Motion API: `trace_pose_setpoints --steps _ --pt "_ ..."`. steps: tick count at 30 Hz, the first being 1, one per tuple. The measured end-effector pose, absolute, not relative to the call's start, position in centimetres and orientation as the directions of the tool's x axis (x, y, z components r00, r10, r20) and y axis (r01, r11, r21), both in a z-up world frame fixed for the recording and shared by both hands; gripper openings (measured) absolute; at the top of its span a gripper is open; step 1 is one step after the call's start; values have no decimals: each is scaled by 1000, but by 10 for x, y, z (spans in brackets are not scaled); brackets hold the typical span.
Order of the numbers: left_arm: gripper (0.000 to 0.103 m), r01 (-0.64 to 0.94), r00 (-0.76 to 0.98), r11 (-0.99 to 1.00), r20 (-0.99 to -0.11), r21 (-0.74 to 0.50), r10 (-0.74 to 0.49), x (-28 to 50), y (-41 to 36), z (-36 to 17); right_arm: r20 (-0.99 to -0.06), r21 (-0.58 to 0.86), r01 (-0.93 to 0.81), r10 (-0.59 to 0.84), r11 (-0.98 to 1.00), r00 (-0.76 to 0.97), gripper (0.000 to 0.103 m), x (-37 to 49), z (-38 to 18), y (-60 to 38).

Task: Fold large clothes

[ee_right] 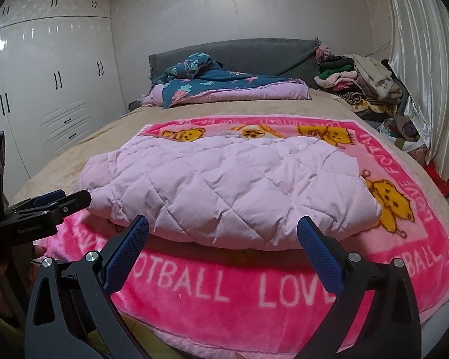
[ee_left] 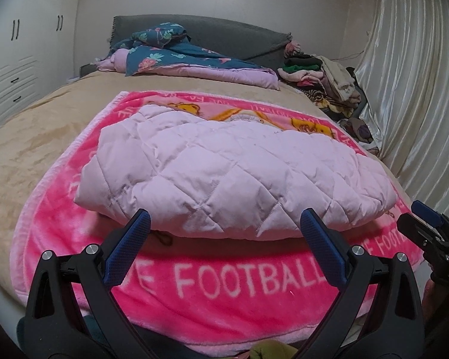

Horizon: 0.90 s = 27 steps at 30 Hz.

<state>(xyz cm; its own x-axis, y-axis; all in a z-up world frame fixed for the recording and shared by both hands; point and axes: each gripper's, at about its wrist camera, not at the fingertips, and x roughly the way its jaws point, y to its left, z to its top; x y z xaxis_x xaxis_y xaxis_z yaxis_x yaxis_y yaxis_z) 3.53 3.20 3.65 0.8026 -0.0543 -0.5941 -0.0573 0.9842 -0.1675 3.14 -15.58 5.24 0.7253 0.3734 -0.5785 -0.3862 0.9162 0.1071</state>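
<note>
The puffy pink jacket (ee_left: pixel 224 176) lies folded on a bright pink blanket (ee_left: pixel 212 293) on the bed (ee_left: pixel 39 137). The left tongs (ee_left: pixel 224 224) are spread wide and hold nothing. The right tongs (ee_right: pixel 223 230) are spread wide too, just before the jacket.

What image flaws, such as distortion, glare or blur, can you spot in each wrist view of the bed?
Left wrist view: fisheye bends the bed's beige cover into a dome, dark corners vignette the frame, and the left gripper at the bottom looks oversized. Right wrist view: the same bowing, plus bright glare patches on the glossy wardrobe; the quilted pink jacket stays sharp and evenly lit.
</note>
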Motion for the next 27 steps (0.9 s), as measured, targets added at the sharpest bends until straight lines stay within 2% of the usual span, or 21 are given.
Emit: trace_pose_setpoints --steps 27 --pt "94 -90 791 986 -612 -141 -15 38 33 38 -580 103 -392 376 914 723 99 32 52 -158"
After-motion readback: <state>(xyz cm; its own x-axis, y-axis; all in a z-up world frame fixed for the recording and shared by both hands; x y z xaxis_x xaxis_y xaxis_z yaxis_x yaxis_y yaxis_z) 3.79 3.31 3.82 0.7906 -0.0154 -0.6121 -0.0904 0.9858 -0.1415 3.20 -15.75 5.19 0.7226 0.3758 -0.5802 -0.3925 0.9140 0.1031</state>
